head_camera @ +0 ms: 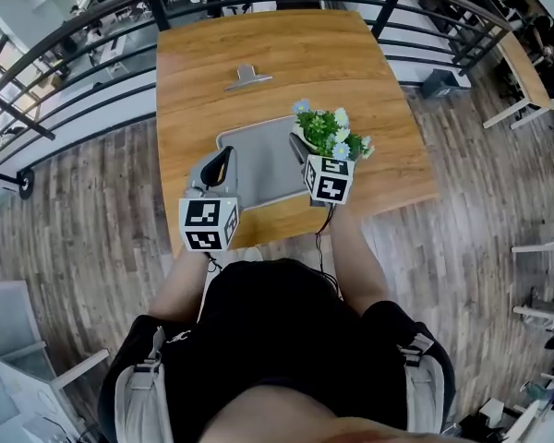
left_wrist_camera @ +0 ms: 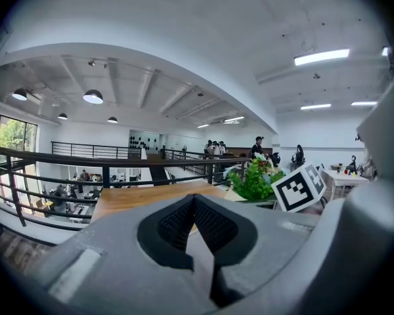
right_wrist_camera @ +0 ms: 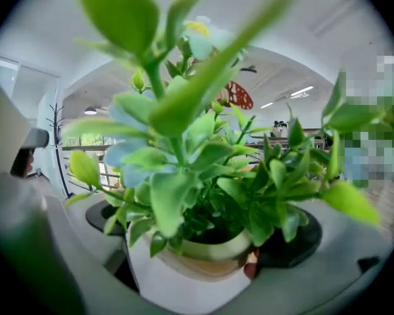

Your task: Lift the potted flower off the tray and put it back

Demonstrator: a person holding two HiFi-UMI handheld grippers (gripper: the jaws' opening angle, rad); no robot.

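Two grippers up: right gripper (right_wrist_camera: 203, 251) clamps the potted flower (head_camera: 331, 135), pot pinched between its jaws; tray (head_camera: 258, 173) below and leftward; left gripper (left_wrist_camera: 196, 222) closed, empty; likely mid-lift; next, lower it level onto the tray.

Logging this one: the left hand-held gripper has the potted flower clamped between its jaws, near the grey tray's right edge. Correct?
Wrong side. The right hand-held gripper has the potted flower clamped between its jaws, as the right gripper view shows, near the grey tray's right edge. The left hand-held gripper has its jaws together on nothing.
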